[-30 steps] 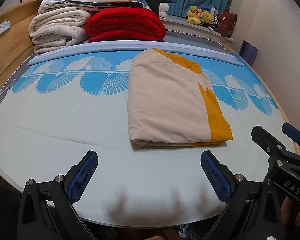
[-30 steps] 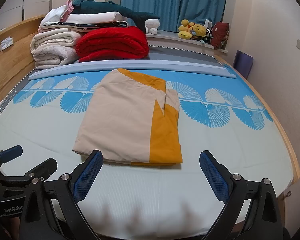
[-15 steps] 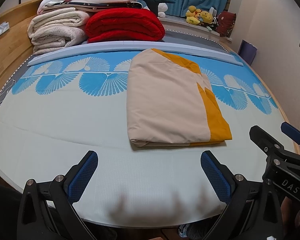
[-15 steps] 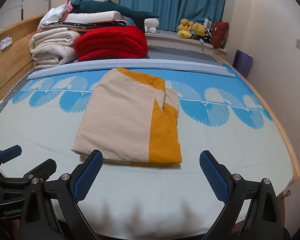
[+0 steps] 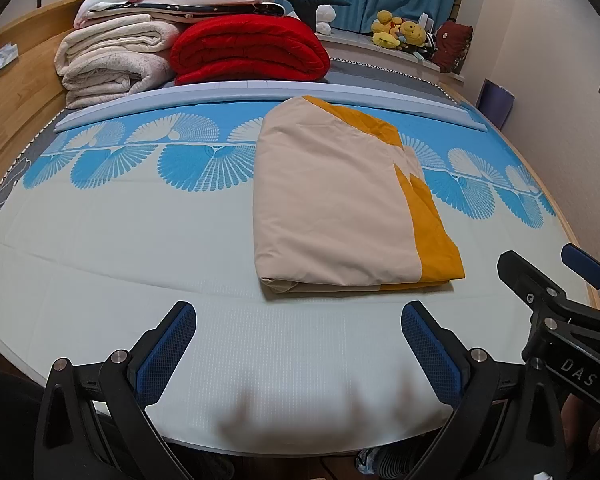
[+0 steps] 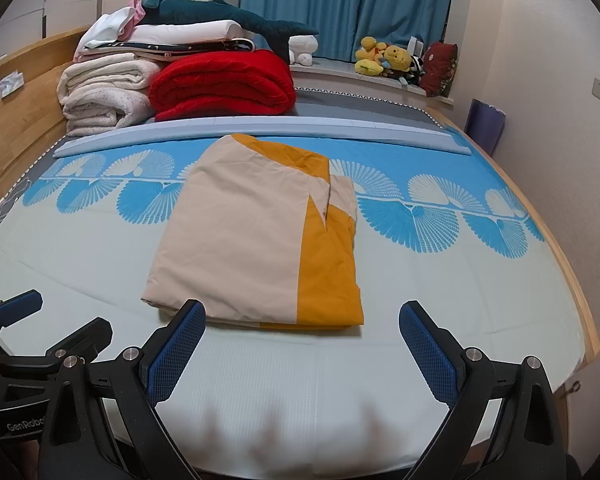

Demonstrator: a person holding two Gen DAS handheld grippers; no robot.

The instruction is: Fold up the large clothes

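Both grippers, left gripper (image 5: 298, 350) and right gripper (image 6: 302, 346), hang wide open and empty short of the folded beige-and-orange cloth (image 6: 260, 240), so folding looks finished, maybe one last tidy

No visible change since earlier.

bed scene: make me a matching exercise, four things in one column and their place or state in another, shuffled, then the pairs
Things
1. beige and mustard folded cloth
2. rolled red blanket
3. yellow plush toys
4. left gripper

Places or states
A. on the window ledge by the blue curtain
B. open, holding nothing
C. flat on the middle of the bed
D. at the far end of the bed, beside the cream blankets

Pairs: 1-C, 2-D, 3-A, 4-B
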